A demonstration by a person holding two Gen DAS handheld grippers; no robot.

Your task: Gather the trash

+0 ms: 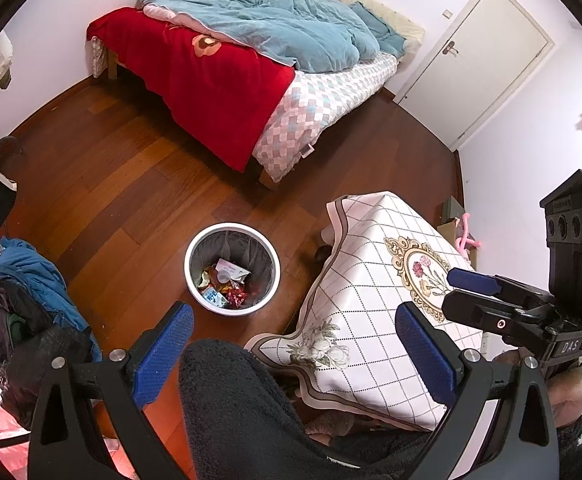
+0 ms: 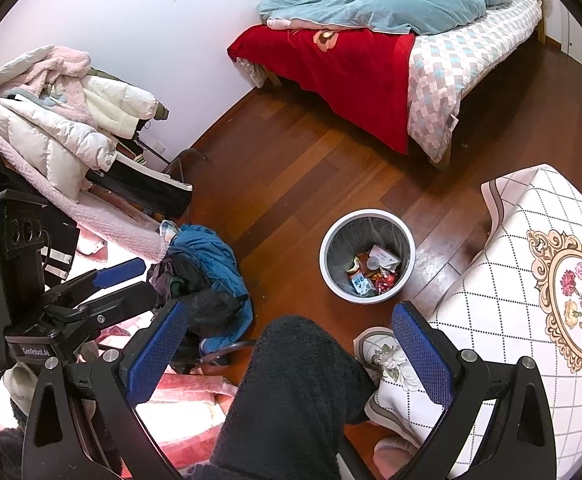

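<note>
A white round trash bin point(image 1: 231, 269) with a grey liner stands on the wooden floor. It holds several wrappers and packets point(image 1: 227, 284). It also shows in the right wrist view point(image 2: 367, 256). My left gripper point(image 1: 291, 344) is open and empty, held high above the floor near the bin. My right gripper point(image 2: 291, 344) is open and empty too, also high up. The right gripper shows at the right of the left wrist view point(image 1: 471, 288). The left gripper shows at the left of the right wrist view point(image 2: 123, 280).
A table with a white flowered cloth point(image 1: 391, 304) stands right of the bin. A bed point(image 1: 251, 64) with red and blue covers is at the back. A chair piled with clothes point(image 2: 207, 280) is on the left. My dark-trousered leg point(image 1: 235, 408) is below the grippers. A door point(image 1: 487, 56) is at the right.
</note>
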